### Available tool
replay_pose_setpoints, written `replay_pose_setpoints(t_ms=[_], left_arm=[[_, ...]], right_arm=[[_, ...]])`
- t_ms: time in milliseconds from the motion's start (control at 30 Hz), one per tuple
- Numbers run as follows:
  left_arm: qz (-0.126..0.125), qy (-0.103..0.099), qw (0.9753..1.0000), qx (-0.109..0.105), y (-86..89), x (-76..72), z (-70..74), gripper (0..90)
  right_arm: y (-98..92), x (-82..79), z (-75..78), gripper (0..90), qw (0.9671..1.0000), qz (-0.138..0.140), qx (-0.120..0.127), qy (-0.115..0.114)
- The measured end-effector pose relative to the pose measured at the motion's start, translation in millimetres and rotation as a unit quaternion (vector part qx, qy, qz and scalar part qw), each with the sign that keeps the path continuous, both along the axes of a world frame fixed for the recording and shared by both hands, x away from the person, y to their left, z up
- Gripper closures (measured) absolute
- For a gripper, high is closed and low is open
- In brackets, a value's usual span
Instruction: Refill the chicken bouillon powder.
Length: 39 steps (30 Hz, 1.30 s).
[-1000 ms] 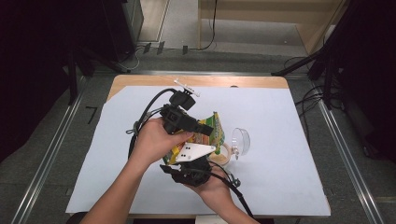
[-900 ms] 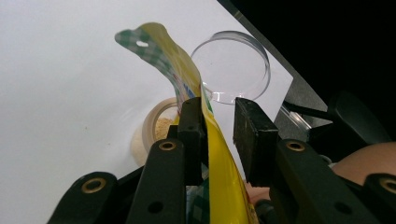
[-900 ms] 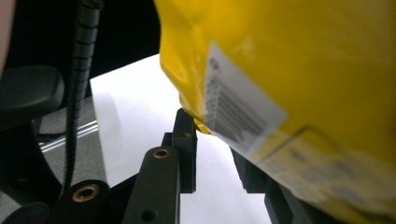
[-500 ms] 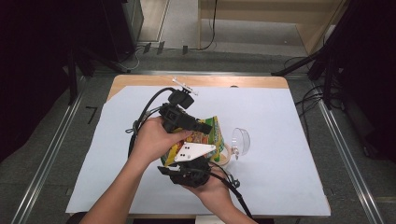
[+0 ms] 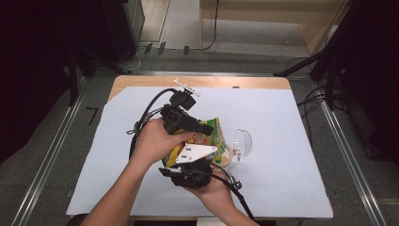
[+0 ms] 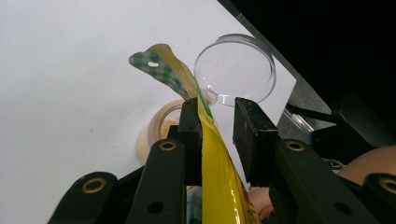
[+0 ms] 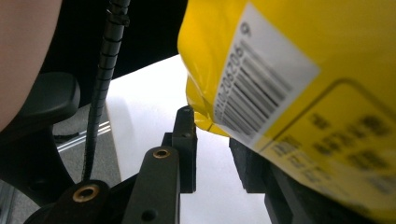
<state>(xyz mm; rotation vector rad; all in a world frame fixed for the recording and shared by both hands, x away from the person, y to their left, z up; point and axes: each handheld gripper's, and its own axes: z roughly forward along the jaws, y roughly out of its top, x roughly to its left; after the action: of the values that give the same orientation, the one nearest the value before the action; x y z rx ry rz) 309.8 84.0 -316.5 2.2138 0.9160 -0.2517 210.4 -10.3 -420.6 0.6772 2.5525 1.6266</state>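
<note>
A yellow snack bag (image 5: 214, 135) with a green checked top is held up over the middle of the white sheet. My left gripper (image 5: 209, 128) reaches in from the left. In the left gripper view the bag (image 6: 212, 154) runs between the jaws of the left gripper (image 6: 217, 107). It lies against one jaw, with a gap to the other. My right gripper (image 5: 197, 162) sits under the bag, below its grey plate. The right gripper (image 7: 212, 123) has its jaws apart around the corner of the bag (image 7: 280, 60), barcode side facing the camera.
A small tan bowl (image 5: 227, 159) stands just right of the bag, and a clear round lid (image 5: 243, 141) stands on edge beside it. The white sheet (image 5: 282, 179) covers the wooden table (image 5: 202, 81). Both cables trail toward the person.
The bag has leaned slightly to the left and lower. Both hands stay in nearly the same place.
</note>
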Motion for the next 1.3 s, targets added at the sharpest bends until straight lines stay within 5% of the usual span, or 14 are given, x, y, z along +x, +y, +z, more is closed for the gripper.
replay_pose_setpoints(t_ms=[1300], left_arm=[[-0.002,-0.004,1.0,0.002,-2.6,-3.1,1.4,74.3]], right_arm=[[-0.3,-0.1,-2.2,73.6,0.9999,-0.005,-0.005,-0.012]])
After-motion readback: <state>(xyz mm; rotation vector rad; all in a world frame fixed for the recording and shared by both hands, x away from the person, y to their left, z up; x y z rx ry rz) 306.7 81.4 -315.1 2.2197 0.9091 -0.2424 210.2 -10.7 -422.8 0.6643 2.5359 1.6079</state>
